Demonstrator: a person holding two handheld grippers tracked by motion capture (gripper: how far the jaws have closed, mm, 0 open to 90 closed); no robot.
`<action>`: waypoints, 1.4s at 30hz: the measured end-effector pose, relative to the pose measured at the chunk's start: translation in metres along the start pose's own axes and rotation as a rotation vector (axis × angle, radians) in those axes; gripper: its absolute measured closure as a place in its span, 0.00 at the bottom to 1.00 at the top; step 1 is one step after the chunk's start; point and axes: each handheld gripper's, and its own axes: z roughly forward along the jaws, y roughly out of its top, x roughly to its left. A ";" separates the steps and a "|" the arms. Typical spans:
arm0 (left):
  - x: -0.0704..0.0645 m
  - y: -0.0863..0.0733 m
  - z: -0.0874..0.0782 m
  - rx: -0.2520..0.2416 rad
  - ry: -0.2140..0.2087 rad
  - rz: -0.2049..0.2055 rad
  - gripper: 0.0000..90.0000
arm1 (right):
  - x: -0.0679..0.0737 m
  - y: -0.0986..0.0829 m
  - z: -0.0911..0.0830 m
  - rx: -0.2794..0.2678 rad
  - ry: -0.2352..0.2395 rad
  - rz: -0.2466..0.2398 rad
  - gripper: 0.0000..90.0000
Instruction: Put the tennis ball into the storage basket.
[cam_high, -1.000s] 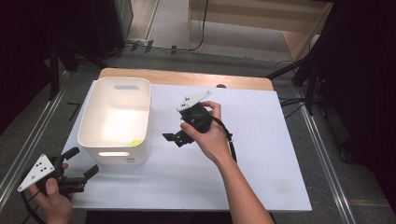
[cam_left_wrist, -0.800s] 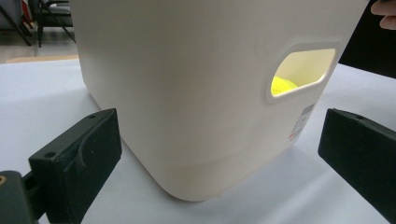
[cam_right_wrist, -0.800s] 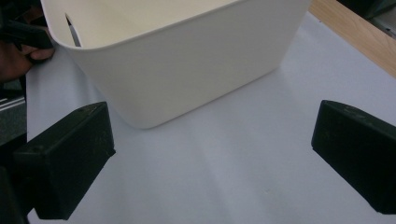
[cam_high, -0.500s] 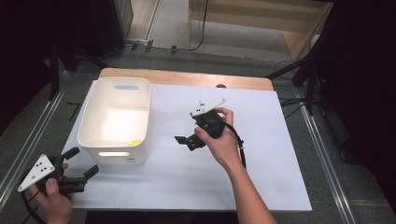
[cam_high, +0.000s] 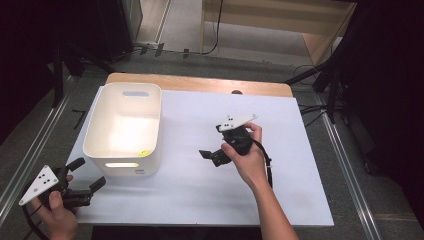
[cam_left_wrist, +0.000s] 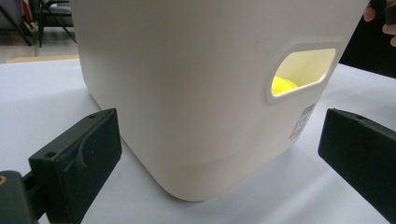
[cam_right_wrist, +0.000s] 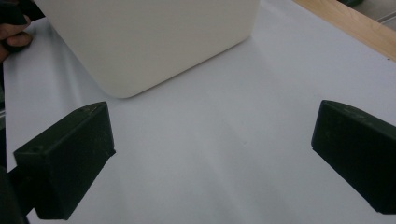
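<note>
Hands are holding both tools released. Left tool is hovering at the desk's near left corner, jaws wide apart, facing the bin's near wall just beside it. Right tool is hanging over the bare middle of the desk, jaws parted and holding nothing, pointing toward the bin with open room all around. Something yellow is lying inside the bin, glimpsed through the handle slot; its shape is hard to make out.

L claw & R claw: both jaws wide apart, nothing gripped.
</note>
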 end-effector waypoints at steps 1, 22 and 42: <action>0.000 0.000 0.000 0.000 0.000 0.000 0.00 | 0.000 -0.002 -0.001 -0.002 -0.002 0.005 0.00; -0.001 0.000 0.000 0.002 0.001 0.003 0.00 | -0.009 -0.046 -0.022 -0.052 -0.051 0.068 0.00; -0.001 0.000 0.000 0.006 0.008 0.006 0.00 | -0.016 -0.083 -0.049 -0.099 -0.107 0.122 0.00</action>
